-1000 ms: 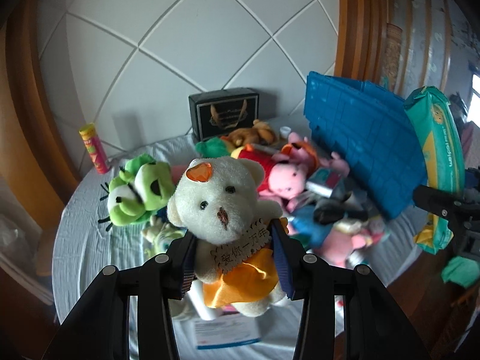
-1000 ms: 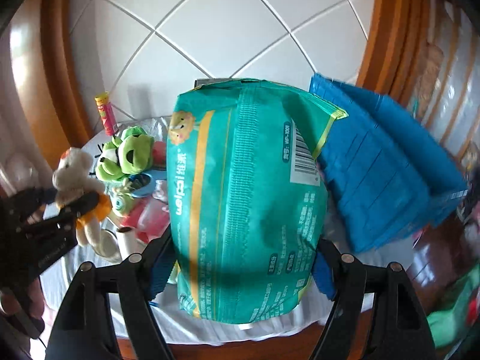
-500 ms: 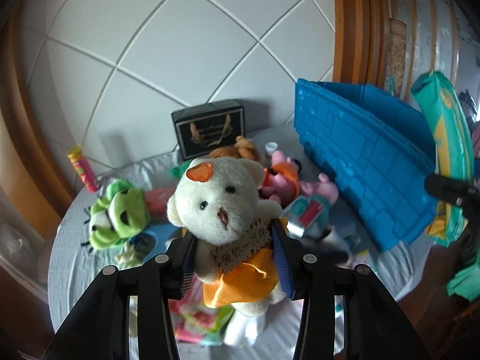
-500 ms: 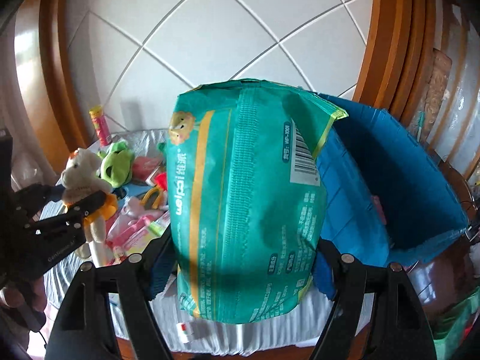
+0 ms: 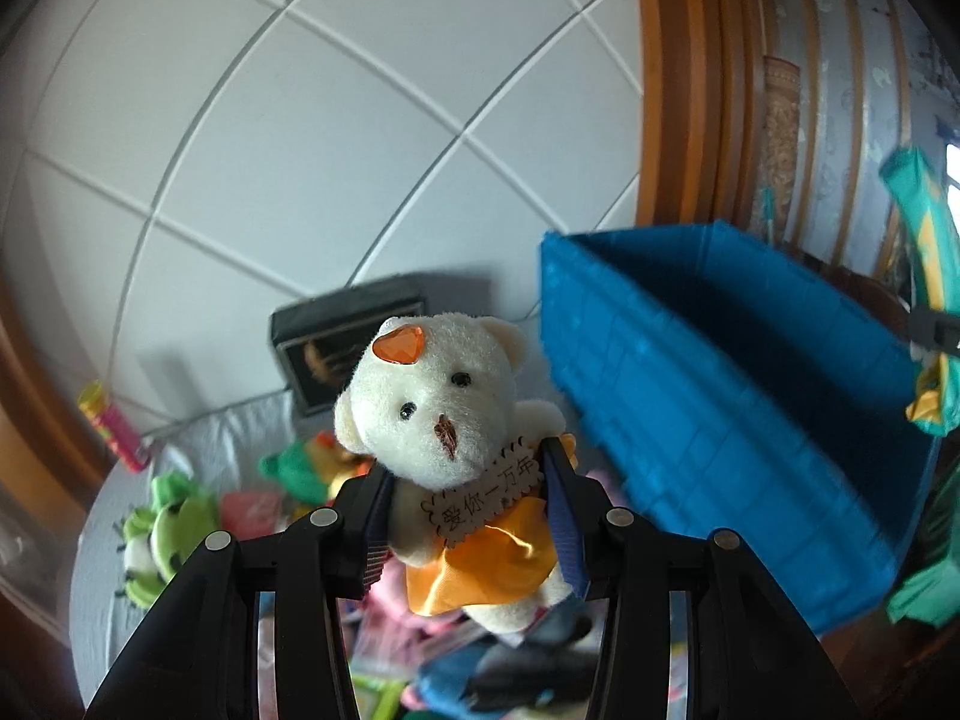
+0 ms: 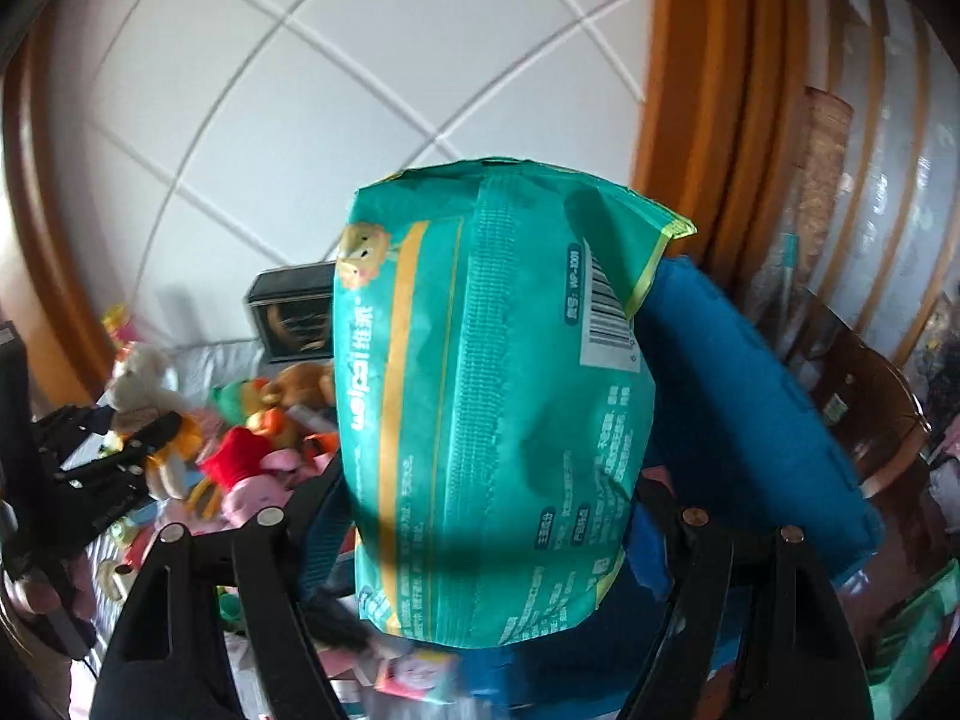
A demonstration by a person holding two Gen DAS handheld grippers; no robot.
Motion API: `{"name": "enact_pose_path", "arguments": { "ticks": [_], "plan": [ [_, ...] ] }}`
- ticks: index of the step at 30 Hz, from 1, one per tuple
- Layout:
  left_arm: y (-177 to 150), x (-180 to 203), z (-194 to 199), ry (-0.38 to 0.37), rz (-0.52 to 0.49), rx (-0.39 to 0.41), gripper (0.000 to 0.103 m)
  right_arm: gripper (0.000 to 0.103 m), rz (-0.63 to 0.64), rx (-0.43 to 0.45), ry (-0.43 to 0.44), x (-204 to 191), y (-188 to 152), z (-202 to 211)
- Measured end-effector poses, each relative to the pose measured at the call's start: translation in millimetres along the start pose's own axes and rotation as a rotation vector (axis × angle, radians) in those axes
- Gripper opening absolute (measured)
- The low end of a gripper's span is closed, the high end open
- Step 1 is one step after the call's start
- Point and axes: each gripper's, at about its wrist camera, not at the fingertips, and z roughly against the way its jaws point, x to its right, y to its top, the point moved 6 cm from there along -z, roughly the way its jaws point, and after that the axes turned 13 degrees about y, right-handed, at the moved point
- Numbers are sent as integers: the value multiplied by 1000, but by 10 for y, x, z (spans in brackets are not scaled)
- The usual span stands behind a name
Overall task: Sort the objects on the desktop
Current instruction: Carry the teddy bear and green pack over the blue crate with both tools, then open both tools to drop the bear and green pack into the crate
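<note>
Both tongs loaded and lifted above the cluttered table, beside the blue bin

The left gripper (image 5: 465,516) is clamped on a white teddy bear (image 5: 444,420) in an orange dress, held in the air above the pile of toys (image 6: 264,438) on the table, just left of the blue bin (image 5: 750,420); the right gripper (image 6: 486,516) is clamped on a teal wipes pack (image 6: 492,408), held in front of the bin's right part; the bear is pinched only at its soft body, so it could slip or twist out if swung, and the bulky pack could snag the bin's floppy rim and miss the opening; the left view alone shows the bin's open inside, where I see nothing lying, and a green frog toy (image 5: 162,534) far left; the right view alone shows the pack's barcode and the left tool seen from the side.
</note>
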Motion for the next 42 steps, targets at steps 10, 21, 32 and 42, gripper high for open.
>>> {"name": "enact_pose_path", "arguments": {
  "ticks": [10,21,32,42],
  "plan": [
    [964,1374,95,-85,-10,63,44,76,-7,-180,-52,1623,-63,-362],
    [636,3343,-983,-69,-160,-346,44,76,29,-669,153,2823,-715,-1852],
    [-33,3764,-1513,-43,-219,-576,53,77,61,-848,219,3149,-1118,-2227],
    [170,3724,-1235,-50,-173,-501,80,101,42,-819,241,3357,-977,-2142]
  ]
}}
